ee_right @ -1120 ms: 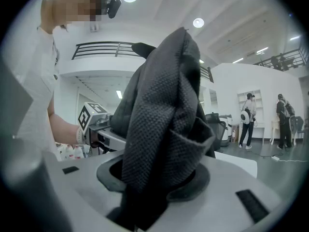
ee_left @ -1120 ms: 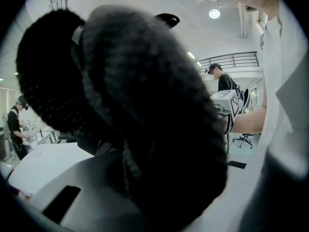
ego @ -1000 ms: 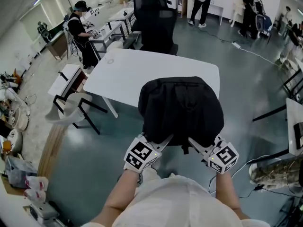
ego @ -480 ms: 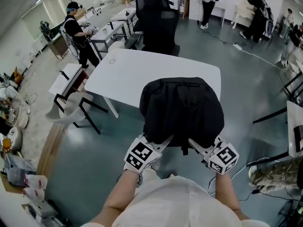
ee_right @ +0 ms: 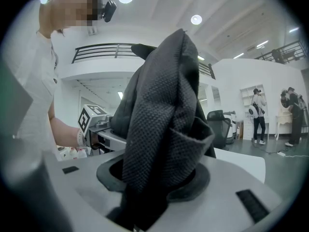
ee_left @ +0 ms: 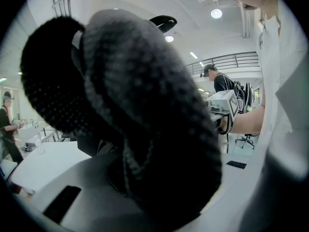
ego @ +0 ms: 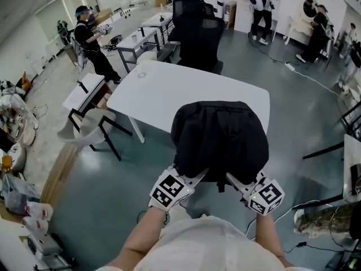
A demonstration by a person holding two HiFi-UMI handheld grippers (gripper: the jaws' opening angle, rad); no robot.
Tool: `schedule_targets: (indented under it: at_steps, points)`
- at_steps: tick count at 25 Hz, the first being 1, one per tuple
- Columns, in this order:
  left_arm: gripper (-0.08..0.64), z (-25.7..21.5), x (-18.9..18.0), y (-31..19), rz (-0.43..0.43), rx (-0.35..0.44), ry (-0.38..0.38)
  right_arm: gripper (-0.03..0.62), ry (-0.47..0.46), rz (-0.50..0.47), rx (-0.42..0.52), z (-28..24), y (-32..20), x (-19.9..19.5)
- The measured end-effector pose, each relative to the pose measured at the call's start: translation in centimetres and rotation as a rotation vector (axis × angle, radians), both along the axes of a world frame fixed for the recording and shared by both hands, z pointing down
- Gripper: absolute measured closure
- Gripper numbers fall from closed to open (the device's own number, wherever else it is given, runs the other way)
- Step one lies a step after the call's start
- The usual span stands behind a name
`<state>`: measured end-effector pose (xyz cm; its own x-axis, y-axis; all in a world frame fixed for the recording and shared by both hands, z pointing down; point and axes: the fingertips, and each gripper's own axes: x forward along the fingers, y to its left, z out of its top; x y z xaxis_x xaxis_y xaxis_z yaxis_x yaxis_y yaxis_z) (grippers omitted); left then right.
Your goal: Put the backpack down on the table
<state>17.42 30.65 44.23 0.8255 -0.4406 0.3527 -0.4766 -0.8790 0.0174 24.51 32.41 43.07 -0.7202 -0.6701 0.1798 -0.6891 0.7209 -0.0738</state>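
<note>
In the head view the black backpack (ego: 220, 140) hangs in front of me, its far side overlapping the near edge of the white table (ego: 163, 89). My left gripper (ego: 193, 178) is shut on the pack's lower left fabric. My right gripper (ego: 236, 180) is shut on the lower right. Bunched black fabric (ee_left: 145, 120) fills the left gripper view and is pinched between the jaws, with the right gripper's marker cube (ee_left: 224, 105) beyond it. In the right gripper view a fold of the backpack (ee_right: 164, 124) rises from between the jaws. Whether the pack's bottom touches the table is hidden.
A black office chair (ego: 200, 33) stands at the table's far side, and a small round mark (ego: 141, 75) shows on the tabletop. A grey chair (ego: 93, 130) and a small side table (ego: 84, 92) stand at the left. A person (ego: 90, 41) works at a far desk. A camouflage bag (ego: 324, 222) lies on the floor at the right.
The head view has shifted, so the table and backpack sit slightly lower in the picture. Both grippers keep the same hold on the backpack. The person at the far desk has moved.
</note>
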Motion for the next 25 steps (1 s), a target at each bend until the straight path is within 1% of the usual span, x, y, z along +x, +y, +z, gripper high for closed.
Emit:
schedule_targets:
  at_steps: [5,11,18,25]
  points:
    - [0.449,0.1,-1.7,-1.2,-0.015,-0.007,0.005,0.400,0.000,-0.014,-0.005,0.1,-1.3,-1.7]
    - [0.449,0.2,-5.0,-3.6,-0.040,-0.010,0.010,0.400,0.002,-0.035,-0.010,0.1,-3.9,-4.9]
    - [0.451,-0.3,-9.7,-8.0,-0.075,-0.004,0.017,0.400,0.004,-0.065,-0.008,-0.4,-8.5,-9.6]
    - [0.453,-0.7,-15.1,-12.3,-0.091,0.005,0.021,0.400,0.002,-0.087,-0.005,-0.7,-12.9,-15.0]
